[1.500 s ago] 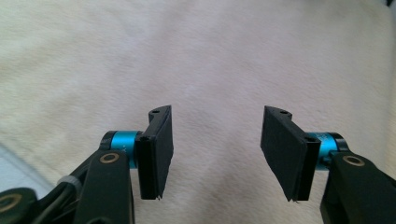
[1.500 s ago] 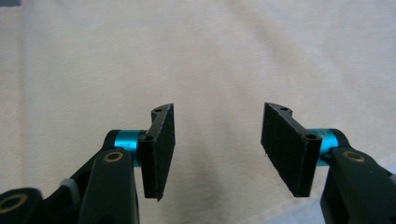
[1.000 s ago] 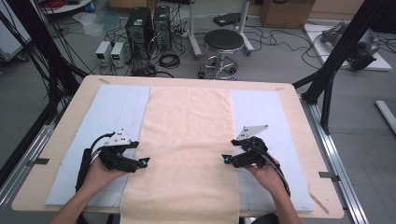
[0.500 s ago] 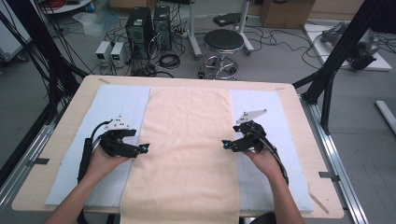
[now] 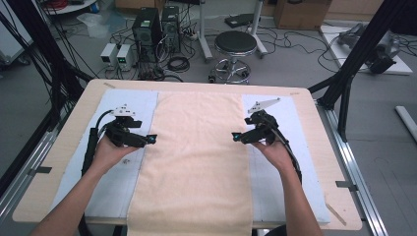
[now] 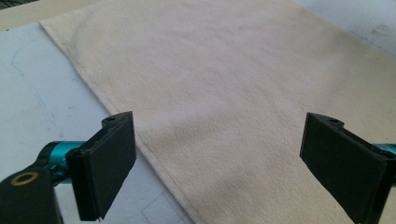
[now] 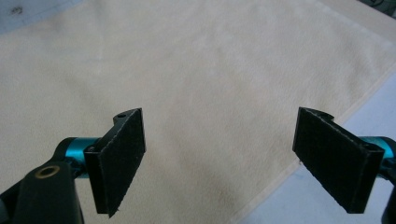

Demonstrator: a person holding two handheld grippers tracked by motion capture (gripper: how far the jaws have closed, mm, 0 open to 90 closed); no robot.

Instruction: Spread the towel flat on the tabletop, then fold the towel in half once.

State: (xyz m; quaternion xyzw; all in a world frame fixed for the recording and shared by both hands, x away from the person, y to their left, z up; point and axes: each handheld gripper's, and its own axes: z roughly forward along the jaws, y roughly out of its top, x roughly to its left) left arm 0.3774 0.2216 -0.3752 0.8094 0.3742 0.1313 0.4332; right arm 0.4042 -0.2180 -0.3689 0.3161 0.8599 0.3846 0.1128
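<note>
Two claws, one towel, so here's how it sits, big stuff first: the wooden surface (image 5: 74,125) carries a pale blue sheet (image 5: 133,101), and the cream towel (image 5: 196,162) lies flat down the middle of it, its near end hanging over the front edge

What's changed: compared with a second ago you've slid both hands up the towel's long sides, away from the near end and toward the middle of its length. To me that reads as lining up for a grab on both side hems, probably to fold it, though nothing is gripped yet

Your left claw (image 5: 151,139) sits right at the left hem, your right claw (image 5: 237,135) at the right hem, both with jaws spread wide and holding nothing

The high view can't show the jaw gap, they're just dark blobs there. The left gripper view has the stitched hem (image 6: 140,147) running between the pads (image 6: 112,163), and the right gripper view shows the same on its side (image 7: 285,172), with bare blue sheet just past it
</note>
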